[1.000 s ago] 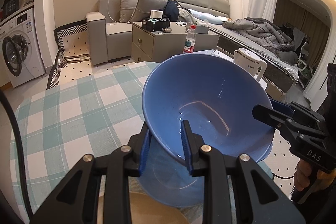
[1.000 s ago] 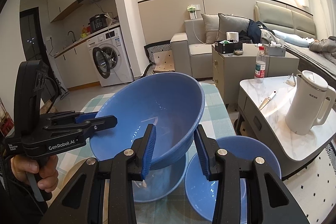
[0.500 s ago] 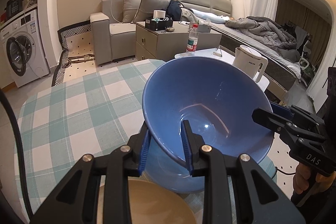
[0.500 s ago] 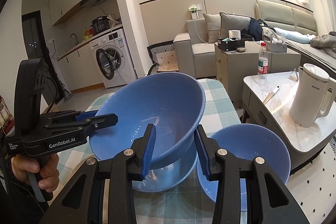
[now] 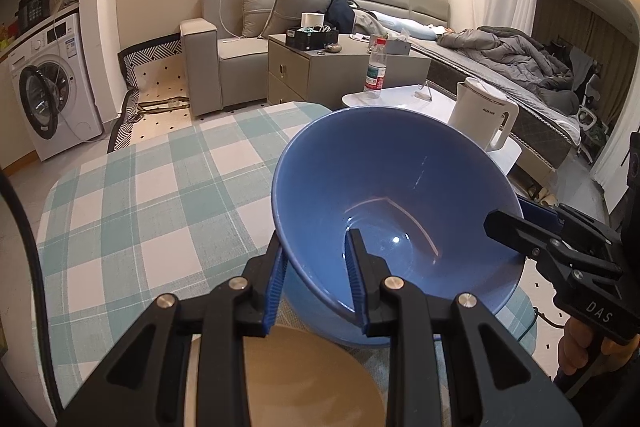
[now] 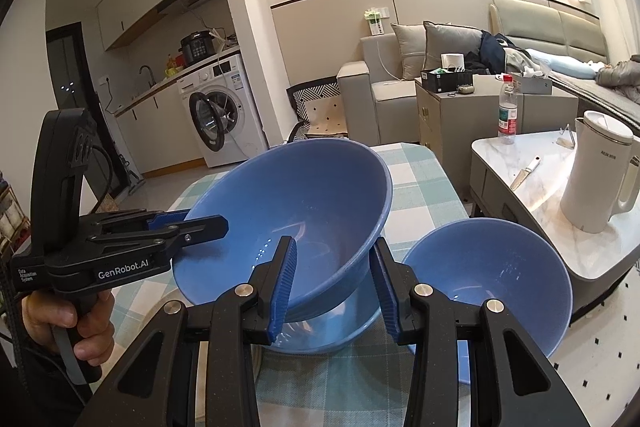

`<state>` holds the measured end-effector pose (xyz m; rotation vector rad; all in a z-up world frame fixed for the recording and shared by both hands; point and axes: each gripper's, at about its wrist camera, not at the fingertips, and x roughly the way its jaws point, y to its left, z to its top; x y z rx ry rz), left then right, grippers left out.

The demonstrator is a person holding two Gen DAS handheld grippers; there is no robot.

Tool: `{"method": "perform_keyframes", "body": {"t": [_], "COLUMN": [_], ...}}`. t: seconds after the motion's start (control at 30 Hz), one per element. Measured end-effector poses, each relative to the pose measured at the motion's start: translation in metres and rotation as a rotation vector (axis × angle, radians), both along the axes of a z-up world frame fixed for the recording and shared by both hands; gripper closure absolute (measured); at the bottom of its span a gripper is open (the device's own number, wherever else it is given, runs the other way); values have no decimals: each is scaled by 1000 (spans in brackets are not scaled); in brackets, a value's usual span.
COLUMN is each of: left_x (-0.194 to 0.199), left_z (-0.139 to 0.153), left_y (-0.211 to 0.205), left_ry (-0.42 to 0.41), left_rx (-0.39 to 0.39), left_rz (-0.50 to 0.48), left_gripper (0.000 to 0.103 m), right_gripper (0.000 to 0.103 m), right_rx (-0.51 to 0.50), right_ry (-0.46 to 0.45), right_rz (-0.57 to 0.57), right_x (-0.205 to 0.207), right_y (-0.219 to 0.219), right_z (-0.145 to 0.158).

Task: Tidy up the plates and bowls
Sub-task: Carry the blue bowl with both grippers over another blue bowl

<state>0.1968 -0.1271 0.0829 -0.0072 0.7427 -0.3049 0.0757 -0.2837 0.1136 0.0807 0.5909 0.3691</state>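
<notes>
Both grippers hold one large blue bowl (image 5: pixel 392 195) (image 6: pixel 304 195) by opposite rims, tilted and just above a second blue bowl (image 5: pixel 320 319) (image 6: pixel 340 331) that stands on the checked tablecloth (image 5: pixel 160 195). My left gripper (image 5: pixel 316 267) is shut on the near rim, one finger inside and one outside; the right wrist view shows this gripper (image 6: pixel 200 223) at the bowl's left side. My right gripper (image 6: pixel 335 279) is shut on the opposite rim, and it enters the left wrist view (image 5: pixel 516 219) from the right. A third blue bowl (image 6: pixel 488 283) sits to the right of the stack. A tan plate (image 5: pixel 304 375) lies under my left fingers.
A white kettle (image 6: pixel 596 175), a knife and a water bottle (image 6: pixel 508 115) stand on a marble side table (image 6: pixel 540 187) just right of the table's edge. A person's hand (image 6: pixel 60 323) grips the left tool. Sofa, cabinet and washing machine stand farther back.
The held bowl has sunk a little toward the bowl beneath it. The third bowl and the tan plate show more fully now. Both grips are unchanged.
</notes>
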Motion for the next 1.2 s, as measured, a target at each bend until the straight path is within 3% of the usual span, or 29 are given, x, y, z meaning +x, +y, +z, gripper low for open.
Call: {"method": "perform_keyframes", "body": {"t": [0.5,1.2], "left_x": [-2,3], "left_z": [-14,-29], "left_y": [8,2], "left_ry": [29,59], "left_rx": [-15,25], "left_rz": [25,43], "left_gripper": [76,76], "right_gripper": [64,64], "right_rx": [-13,-55], "right_ry": [38,99], "right_rz": [33,55], "right_x": [9,22], "right_y": [4,4], "right_z": [-17,-38]}}
